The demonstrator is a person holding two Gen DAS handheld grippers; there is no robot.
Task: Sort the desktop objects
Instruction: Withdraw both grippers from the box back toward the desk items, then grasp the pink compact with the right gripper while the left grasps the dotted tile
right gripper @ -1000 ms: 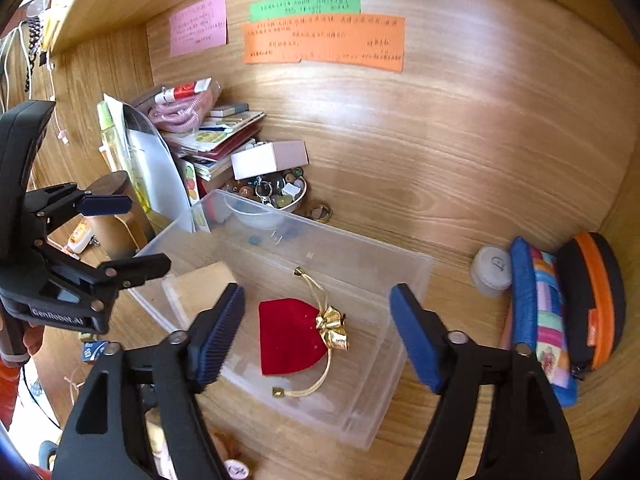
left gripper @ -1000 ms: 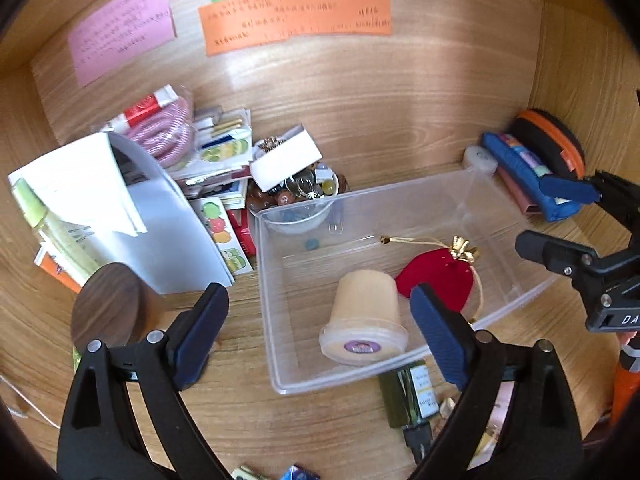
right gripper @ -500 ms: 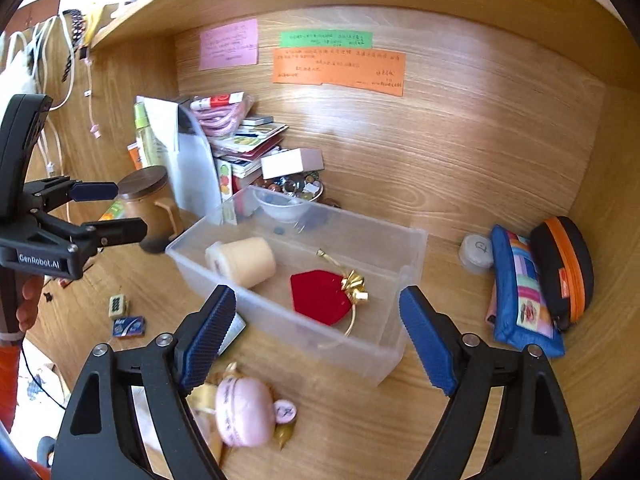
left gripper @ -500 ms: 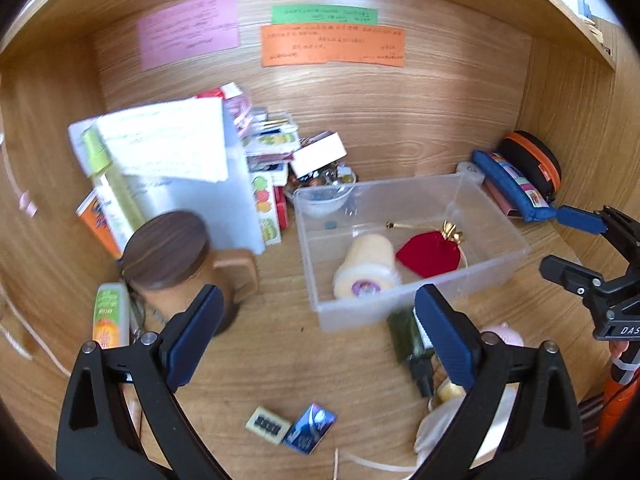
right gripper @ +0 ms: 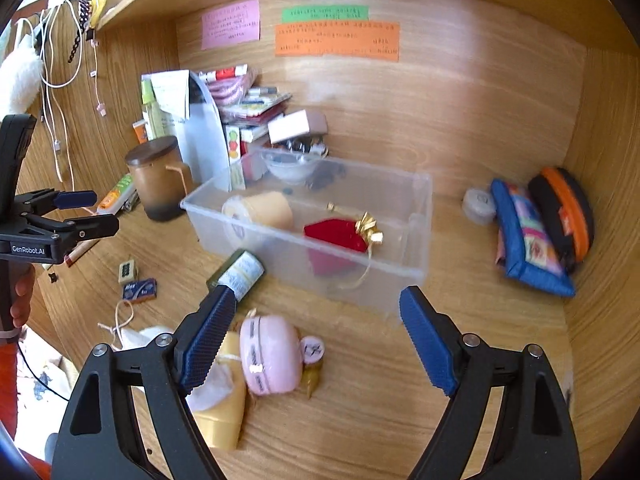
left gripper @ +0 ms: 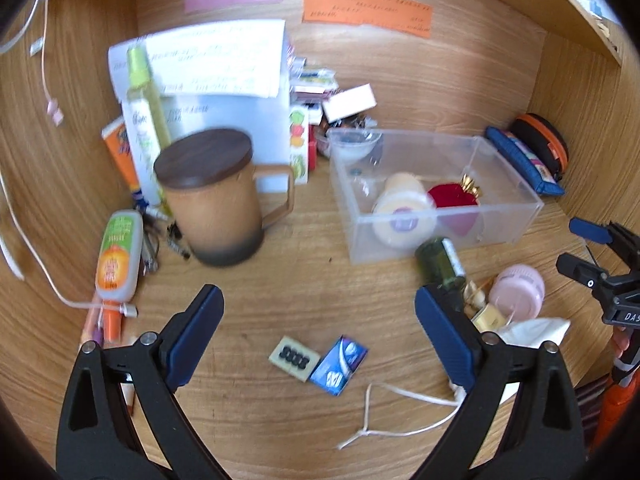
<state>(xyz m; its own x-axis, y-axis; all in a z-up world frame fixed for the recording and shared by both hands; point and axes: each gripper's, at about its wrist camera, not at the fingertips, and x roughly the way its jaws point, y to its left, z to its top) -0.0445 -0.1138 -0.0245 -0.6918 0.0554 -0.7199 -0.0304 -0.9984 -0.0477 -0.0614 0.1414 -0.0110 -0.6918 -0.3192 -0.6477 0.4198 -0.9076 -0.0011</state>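
The clear plastic bin (right gripper: 416, 208) is sitting near the middle of the worktop (left gripper: 304, 292), already holding a cream-coloured cup (right gripper: 264, 210) lying on its side and a red pouch (right gripper: 336, 234) with a gold bow. Just in front of the bin, more loose things are waiting: a dark green bottle (right gripper: 237, 270) touching its front wall, a pink round case (right gripper: 270, 354), a yellow tube (right gripper: 222, 408), and further left a small blue box (left gripper: 339, 364) beside a tiny cream block (left gripper: 295, 358).

Both tools are hanging empty above this clutter. The left gripper (left gripper: 318, 334) has its jaws spread wide over the blue box and block; the right gripper (right gripper: 316, 338) has its jaws spread wide over the pink case. Judging from this, the sorting is partly done and the step in hand is choosing the next item. The next move probably calls for lowering one pair of jaws squarely around a small object, then closing gently.

Around them, a lidded brown mug (left gripper: 218, 200), stacked papers and books, and pencil cases (right gripper: 532, 232) are crowding a wooden desk alcove with coloured notes (right gripper: 336, 38) stuck on its back wall.
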